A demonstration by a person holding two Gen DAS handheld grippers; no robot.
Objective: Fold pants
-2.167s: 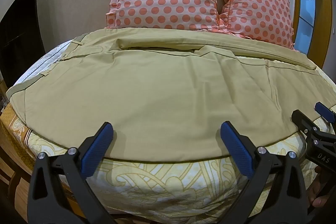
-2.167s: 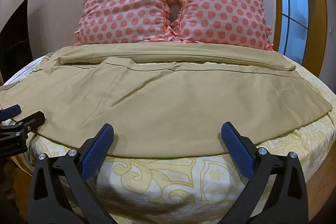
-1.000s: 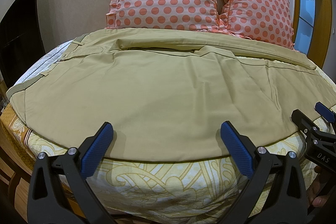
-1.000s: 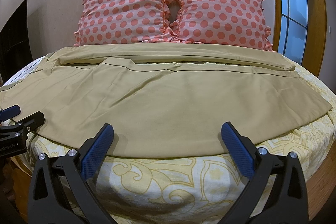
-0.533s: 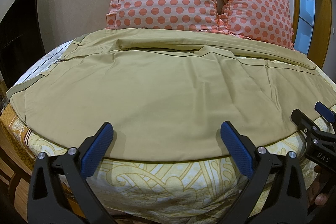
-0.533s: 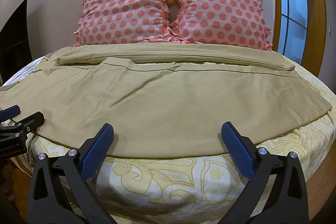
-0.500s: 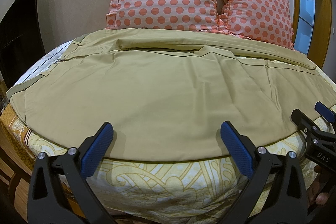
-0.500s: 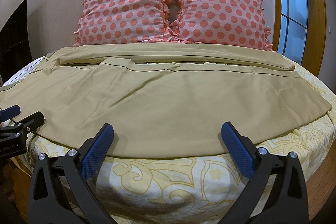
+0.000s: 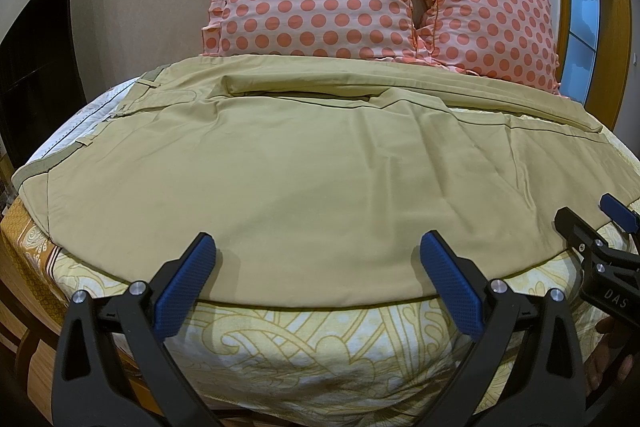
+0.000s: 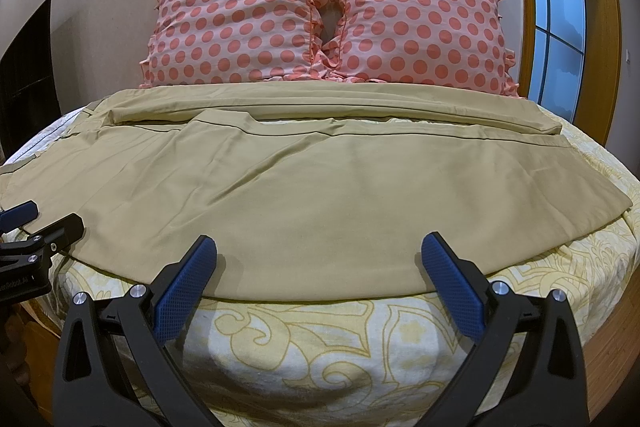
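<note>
Khaki pants [image 9: 304, 167] lie spread flat across the bed, waistband at the left, legs running to the right [image 10: 340, 183]. One leg lies near me, the other behind it by the pillows. My left gripper [image 9: 318, 251] is open and empty, hovering just before the near edge of the pants. My right gripper [image 10: 318, 251] is open and empty, level with the same near edge further right. Each gripper shows at the side of the other's view: the right one [image 9: 588, 223] and the left one [image 10: 44, 223].
The bed has a yellow patterned sheet [image 10: 320, 339] that drops off at the front edge. Two pink polka-dot pillows [image 10: 320, 15] stand against the wall behind the pants. A window [image 10: 560, 7] is at the right, a dark panel [image 9: 36, 67] at the left.
</note>
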